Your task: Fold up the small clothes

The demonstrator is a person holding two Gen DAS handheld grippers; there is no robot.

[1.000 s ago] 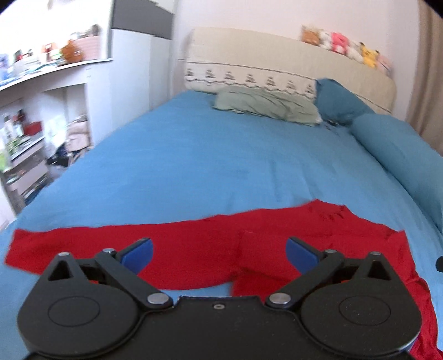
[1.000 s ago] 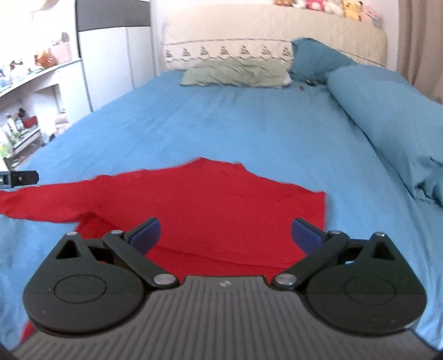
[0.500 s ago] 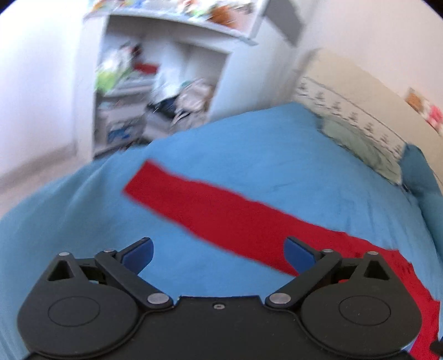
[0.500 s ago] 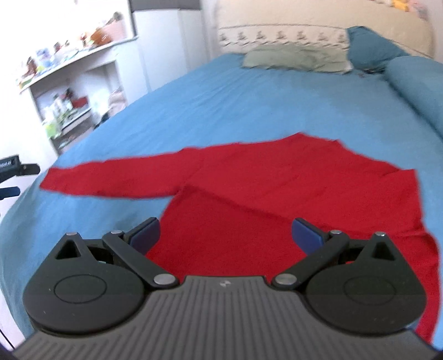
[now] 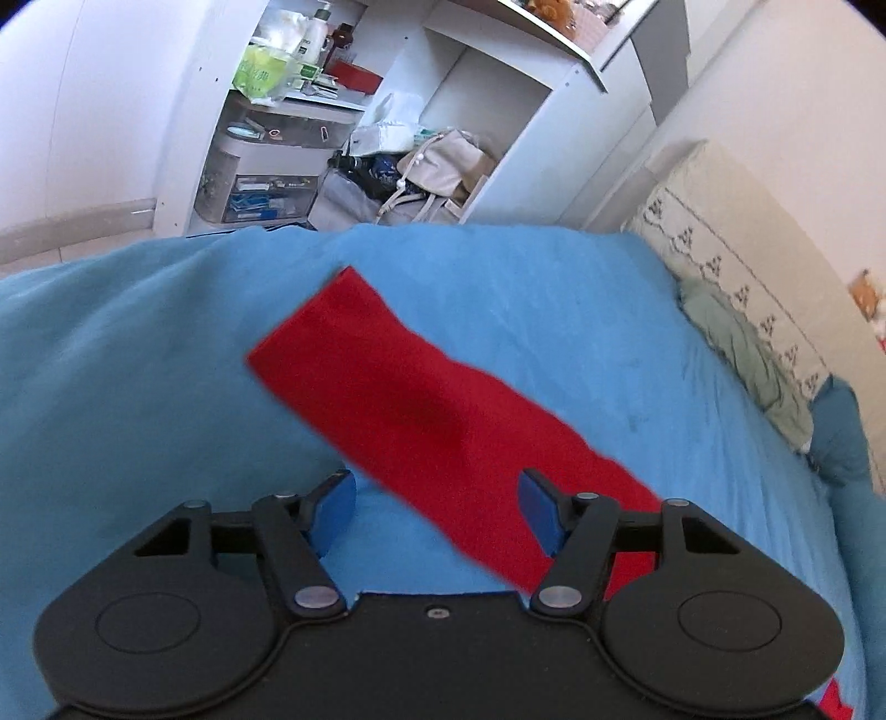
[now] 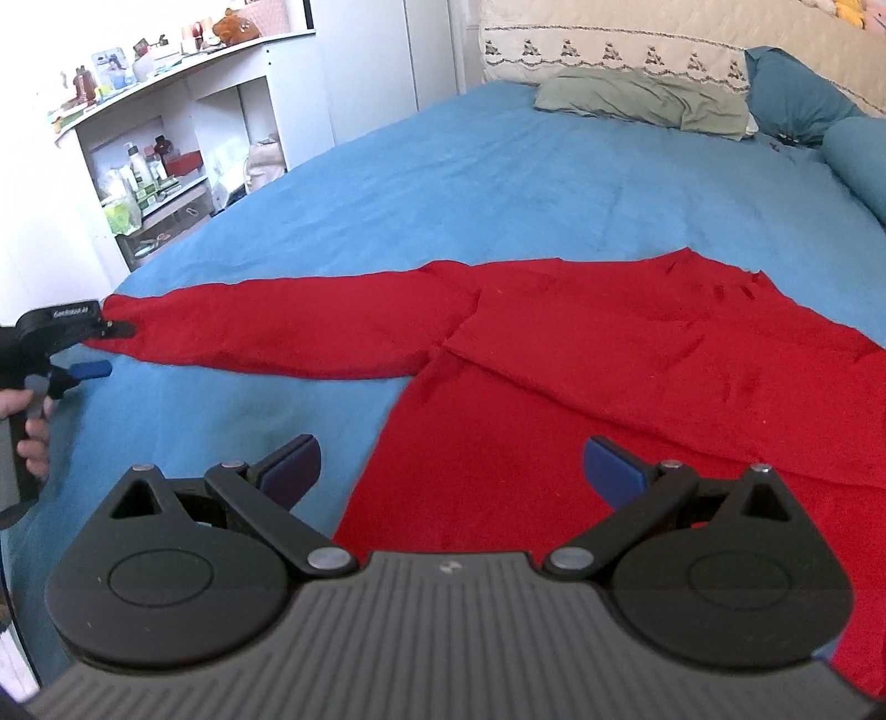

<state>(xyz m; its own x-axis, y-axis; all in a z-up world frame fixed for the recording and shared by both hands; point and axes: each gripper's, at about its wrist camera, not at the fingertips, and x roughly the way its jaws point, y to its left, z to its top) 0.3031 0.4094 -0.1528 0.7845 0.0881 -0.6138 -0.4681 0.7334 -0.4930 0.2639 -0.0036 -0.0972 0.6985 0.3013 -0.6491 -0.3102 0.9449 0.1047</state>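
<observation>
A red long-sleeved top (image 6: 581,354) lies flat on the blue bed sheet (image 6: 498,183), one sleeve (image 5: 410,399) stretched out to the left. My left gripper (image 5: 437,487) hovers low over that sleeve near its cuff (image 5: 332,315). Its jaws are closing, with the sleeve passing between the blue pads (image 5: 540,515), which do not press on it. In the right wrist view the left gripper (image 6: 119,349) sits at the sleeve's end, held by a hand (image 6: 33,432). My right gripper (image 6: 451,451) stands open above the top's body near the armpit, holding nothing.
White shelving (image 5: 343,127) with bottles, boxes and bags stands beyond the bed's left edge. A green pillow (image 6: 642,102), blue pillows (image 6: 797,94) and a cream headboard (image 6: 609,33) lie at the far end. Bare blue sheet spreads beyond the top.
The left gripper swung left and down along the sleeve towards its cuff, rolling as it went, and its jaws narrowed. The right gripper moved left and lower over the top's body.
</observation>
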